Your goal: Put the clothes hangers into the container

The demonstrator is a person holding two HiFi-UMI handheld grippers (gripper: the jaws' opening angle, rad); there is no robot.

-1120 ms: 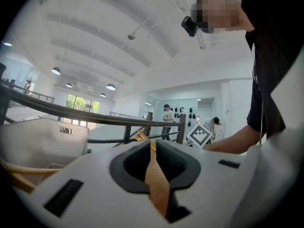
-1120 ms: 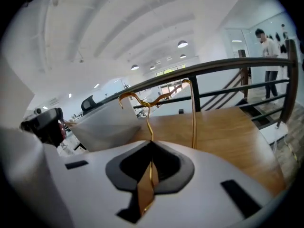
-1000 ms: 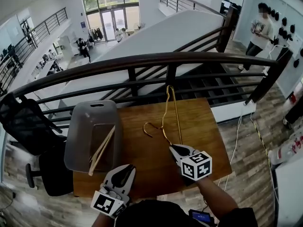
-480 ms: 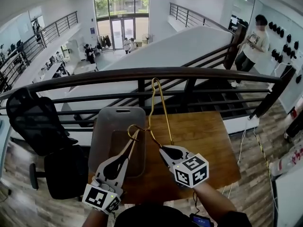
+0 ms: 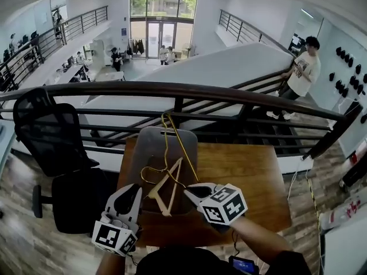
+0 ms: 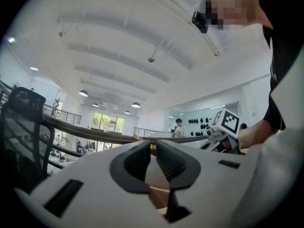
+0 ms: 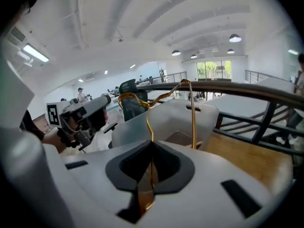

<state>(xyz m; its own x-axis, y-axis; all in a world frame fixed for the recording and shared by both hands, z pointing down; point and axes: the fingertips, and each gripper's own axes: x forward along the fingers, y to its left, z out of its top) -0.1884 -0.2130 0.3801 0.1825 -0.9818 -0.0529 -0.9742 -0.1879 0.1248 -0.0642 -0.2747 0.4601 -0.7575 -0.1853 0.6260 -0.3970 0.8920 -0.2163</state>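
Over the grey plastic container [image 5: 150,139] at the wooden bench's [image 5: 241,171] far-left edge, the left gripper [image 5: 137,188] jaws clamp a pale wooden hanger [image 5: 171,183]. The right gripper [image 5: 187,191] jaws clamp a gold wire hanger [image 5: 174,136]. A dark metal railing [image 5: 241,96] stands just behind.

Over the grey container [image 5: 150,139], right hand-held gripper [image 5: 190,191] holds a gold hanger [image 5: 172,132], left hand-held gripper [image 5: 133,189] a wooden hanger [image 5: 168,191].
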